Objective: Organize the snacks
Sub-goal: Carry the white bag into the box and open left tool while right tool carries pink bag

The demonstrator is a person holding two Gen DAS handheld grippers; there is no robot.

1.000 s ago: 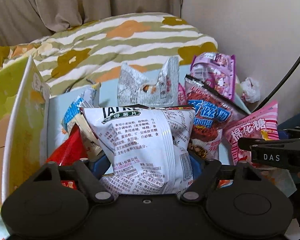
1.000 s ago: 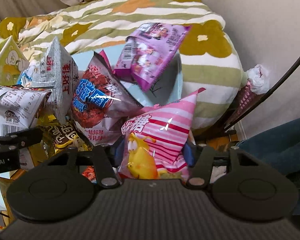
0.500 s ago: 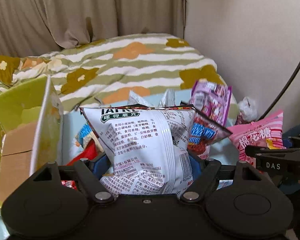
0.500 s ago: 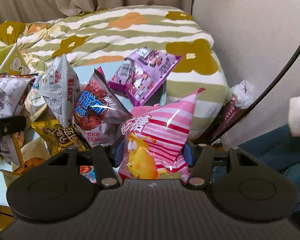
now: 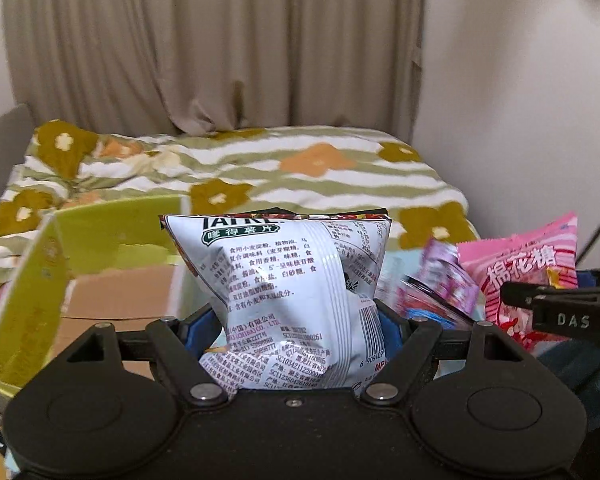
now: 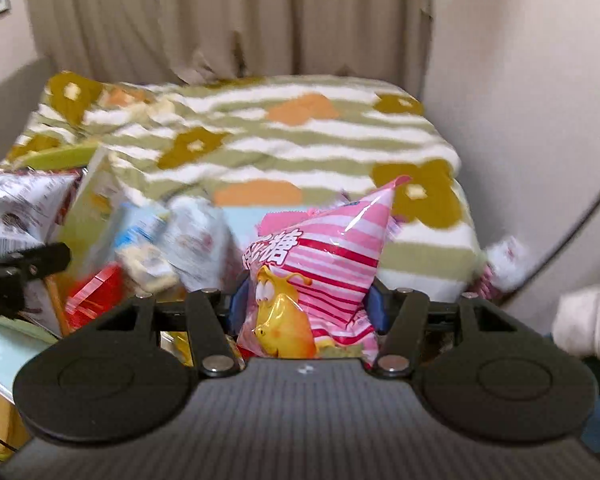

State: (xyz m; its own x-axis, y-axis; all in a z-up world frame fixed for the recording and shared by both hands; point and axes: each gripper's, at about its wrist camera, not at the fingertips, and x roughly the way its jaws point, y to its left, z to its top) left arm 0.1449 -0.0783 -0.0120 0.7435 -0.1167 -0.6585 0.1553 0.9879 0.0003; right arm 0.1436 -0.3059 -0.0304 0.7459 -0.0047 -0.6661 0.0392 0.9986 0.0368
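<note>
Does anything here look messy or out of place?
Yes: snack packets lie in a jumbled heap, tilted every way, beside the green box. The white bag and pink bag are each pinched, crumpling slightly.

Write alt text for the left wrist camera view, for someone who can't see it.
The left gripper holds a white snack bag printed with Chinese text upright between its jaws. An open green cardboard box stands to its left, a pink striped candy bag to its right, with a flowered blanket and curtains behind.
</note>
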